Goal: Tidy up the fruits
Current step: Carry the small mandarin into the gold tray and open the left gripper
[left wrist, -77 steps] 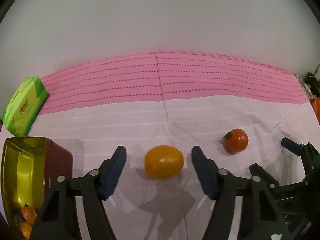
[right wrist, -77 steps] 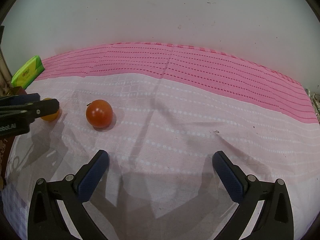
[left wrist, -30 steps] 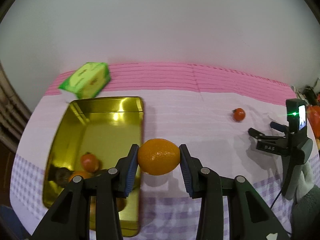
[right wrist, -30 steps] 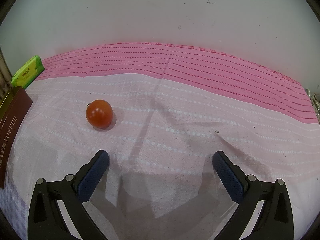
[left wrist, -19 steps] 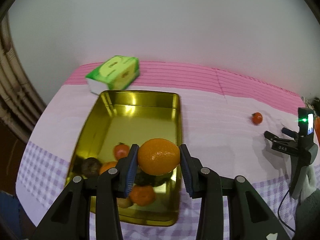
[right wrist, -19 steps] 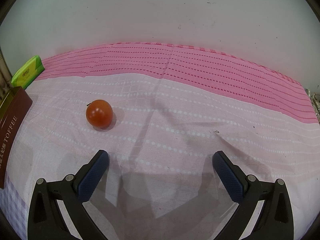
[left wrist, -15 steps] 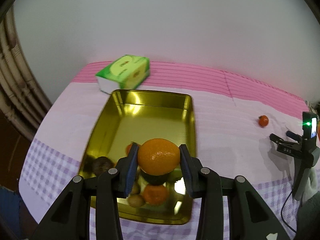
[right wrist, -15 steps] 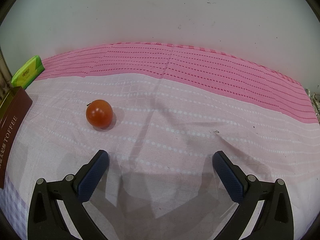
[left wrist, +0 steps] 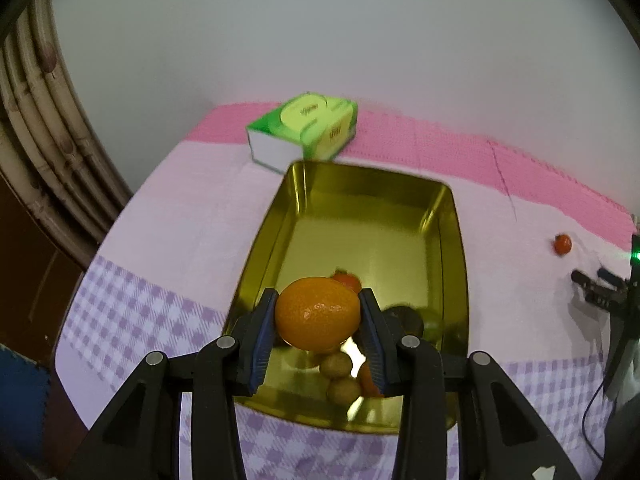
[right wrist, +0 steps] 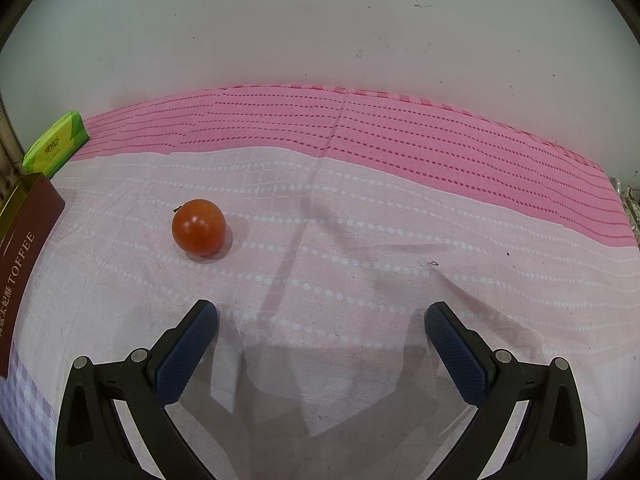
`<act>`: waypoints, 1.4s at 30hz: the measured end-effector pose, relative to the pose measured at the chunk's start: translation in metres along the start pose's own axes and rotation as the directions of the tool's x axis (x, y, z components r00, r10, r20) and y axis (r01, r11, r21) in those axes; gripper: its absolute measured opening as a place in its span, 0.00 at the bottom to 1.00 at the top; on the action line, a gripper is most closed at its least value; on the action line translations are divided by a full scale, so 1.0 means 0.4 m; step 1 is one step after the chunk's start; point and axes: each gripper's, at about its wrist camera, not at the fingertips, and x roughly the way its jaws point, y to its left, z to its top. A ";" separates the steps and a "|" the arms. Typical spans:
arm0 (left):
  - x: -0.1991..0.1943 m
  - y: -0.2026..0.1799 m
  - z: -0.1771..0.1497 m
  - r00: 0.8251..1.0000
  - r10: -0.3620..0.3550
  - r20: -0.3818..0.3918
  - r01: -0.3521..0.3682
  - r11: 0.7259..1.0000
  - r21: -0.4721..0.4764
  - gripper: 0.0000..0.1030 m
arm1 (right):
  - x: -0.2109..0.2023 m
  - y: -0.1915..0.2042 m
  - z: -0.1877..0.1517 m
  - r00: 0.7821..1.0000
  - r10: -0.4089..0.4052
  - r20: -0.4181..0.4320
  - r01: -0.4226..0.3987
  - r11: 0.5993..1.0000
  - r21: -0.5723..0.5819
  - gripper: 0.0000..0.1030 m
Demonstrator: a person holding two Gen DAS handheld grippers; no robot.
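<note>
Orange [left wrist: 317,313] clamped in left hand-held gripper [left wrist: 318,334] above gold tin [left wrist: 454,240]; right hand-held gripper [right wrist: 321,322] gaping (tomato [right wrist: 199,227] nearby).

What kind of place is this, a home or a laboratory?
Probably a home table set against a plain wall: a pink and lilac patterned tablecloth, a green tissue box and a gold metal toffee tin holding fruit.

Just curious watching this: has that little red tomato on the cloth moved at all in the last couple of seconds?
No. The tomato sits at the same spot relative to the pink stripe.
</note>
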 end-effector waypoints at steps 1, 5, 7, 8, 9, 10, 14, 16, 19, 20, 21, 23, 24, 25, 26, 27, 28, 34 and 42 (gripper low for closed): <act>0.003 0.003 -0.008 1.000 0.004 -0.007 -0.004 1.000 0.003 0.36 | 0.000 0.000 0.000 1.000 0.000 0.000 0.000 1.000 0.000 1.00; 0.019 0.019 -0.038 0.999 0.004 -0.045 -0.004 1.000 -0.001 0.36 | 0.000 0.000 0.000 1.000 0.000 0.000 0.000 1.000 0.000 1.00; 0.025 0.027 -0.045 0.998 0.009 -0.057 -0.010 1.000 -0.007 0.36 | 0.000 0.000 0.000 1.000 0.000 0.000 0.000 1.000 0.000 1.00; 0.028 0.034 -0.049 0.998 0.013 -0.062 -0.014 1.000 -0.012 0.36 | 0.000 0.000 0.000 1.000 0.000 0.000 0.000 1.000 0.000 1.00; 0.029 0.038 -0.052 0.998 0.015 -0.065 -0.016 1.000 -0.015 0.35 | 0.000 0.000 0.000 1.000 0.000 0.000 0.000 1.000 0.000 1.00; 0.032 0.043 -0.054 0.998 0.016 -0.069 -0.017 1.000 -0.018 0.36 | 0.000 0.000 0.000 1.000 -0.001 -0.001 0.001 1.000 0.000 1.00; 0.047 0.058 -0.059 0.996 0.021 -0.083 -0.023 0.999 -0.031 0.36 | 0.000 0.000 0.000 1.000 -0.001 -0.001 0.001 1.000 0.000 1.00; 0.053 0.060 -0.063 0.996 0.026 -0.085 -0.028 0.999 -0.027 0.36 | 0.000 0.000 0.000 1.000 -0.001 -0.001 0.001 1.000 0.000 1.00; 0.062 0.059 -0.062 0.996 0.028 -0.087 -0.030 0.999 -0.023 0.36 | 0.000 0.000 0.001 1.000 -0.001 -0.001 0.001 1.000 0.000 1.00; 0.065 0.059 -0.062 0.996 0.025 -0.088 -0.027 0.999 -0.022 0.36 | 0.000 0.000 0.001 1.000 -0.001 -0.001 0.001 1.000 0.000 1.00; 0.068 0.058 -0.061 0.996 0.023 -0.091 -0.025 0.999 -0.021 0.36 | 0.000 0.000 0.001 1.000 -0.001 -0.001 0.001 1.000 0.000 1.00; 0.077 0.058 -0.063 0.995 0.024 -0.098 -0.026 0.999 -0.019 0.36 | 0.000 0.000 0.001 1.000 -0.001 -0.001 0.001 1.000 0.000 1.00; 0.080 0.059 -0.064 0.994 0.024 -0.102 -0.026 0.999 -0.018 0.36 | 0.000 0.000 0.001 1.000 -0.001 -0.001 0.001 1.000 0.000 1.00; 0.083 0.059 -0.065 0.994 0.022 -0.105 -0.024 1.000 -0.019 0.36 | 0.000 0.000 0.001 1.000 -0.001 -0.001 0.001 1.000 0.000 1.00; 0.085 0.060 -0.066 0.994 0.019 -0.106 -0.021 1.000 -0.020 0.36 | 0.000 0.000 0.001 1.000 -0.001 -0.001 0.001 1.000 0.000 1.00; 0.088 0.061 -0.066 0.994 0.018 -0.107 -0.020 1.000 -0.021 0.36 | 0.000 0.000 0.001 1.000 -0.001 -0.001 0.001 1.000 0.000 1.00; 0.091 0.062 -0.066 0.994 0.016 -0.108 -0.018 1.000 -0.021 0.36 | 0.000 0.000 0.001 1.000 -0.001 -0.001 0.001 1.000 0.000 1.00; 0.094 0.070 -0.064 0.995 0.009 -0.099 -0.012 1.000 -0.026 0.36 | 0.000 0.000 0.001 1.000 -0.001 -0.002 0.001 1.000 0.000 1.00; 0.095 0.078 -0.067 0.995 -0.005 -0.096 0.002 0.999 -0.035 0.37 | 0.000 0.000 0.001 1.000 -0.002 -0.003 0.002 1.000 0.001 1.00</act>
